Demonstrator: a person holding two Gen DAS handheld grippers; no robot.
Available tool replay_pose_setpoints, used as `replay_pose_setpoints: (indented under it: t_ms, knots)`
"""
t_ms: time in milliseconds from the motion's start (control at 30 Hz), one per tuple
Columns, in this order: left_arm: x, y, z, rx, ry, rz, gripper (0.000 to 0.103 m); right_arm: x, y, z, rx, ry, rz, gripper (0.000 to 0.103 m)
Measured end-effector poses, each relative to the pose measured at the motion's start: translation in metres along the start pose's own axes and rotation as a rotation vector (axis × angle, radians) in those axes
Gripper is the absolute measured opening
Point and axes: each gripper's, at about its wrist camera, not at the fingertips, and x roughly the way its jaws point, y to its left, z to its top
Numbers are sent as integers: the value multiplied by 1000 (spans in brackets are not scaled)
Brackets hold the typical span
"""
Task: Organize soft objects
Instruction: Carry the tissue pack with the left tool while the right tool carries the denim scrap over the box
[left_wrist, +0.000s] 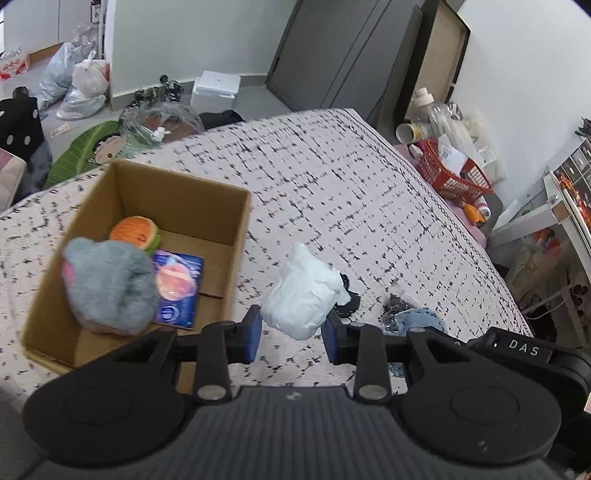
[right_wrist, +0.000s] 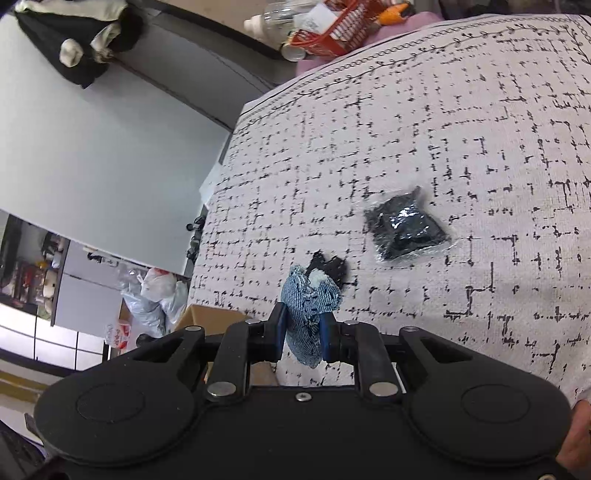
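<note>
While the left gripper (left_wrist: 291, 332) clamps the white bundle (left_wrist: 304, 291) and the right gripper (right_wrist: 303, 339) clamps the denim piece (right_wrist: 309, 314), carry both over the cardboard box (left_wrist: 177, 192), then release.

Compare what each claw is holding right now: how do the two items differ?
The left claw pinches a white crumpled bundle; the right claw pinches a blue denim piece. The white bundle is bulkier and plain; the denim piece is narrower, frayed and dark-flecked. Both are soft and lifted clear of the bedspread.
</note>
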Motion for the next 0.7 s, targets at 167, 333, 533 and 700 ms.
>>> replay_pose_setpoints:
  t_ms: [167, 333, 533, 700]
  knots:
    - [-19, 10, 2, -4, -25, 3, 33, -5, 15, -7, -35, 1, 22, 18]
    - [-30, 20, 2, -11, -39, 4, 33, -14, 32, -14, -87, -8, 60, 19]
    - [-32, 40, 0, -39, -28, 17, 33, -14, 47, -23, -128, -2, 83, 19]
    - [-31, 61, -3, -60, -10, 30, 33, -9, 61, -33, -168, 13, 89, 19]
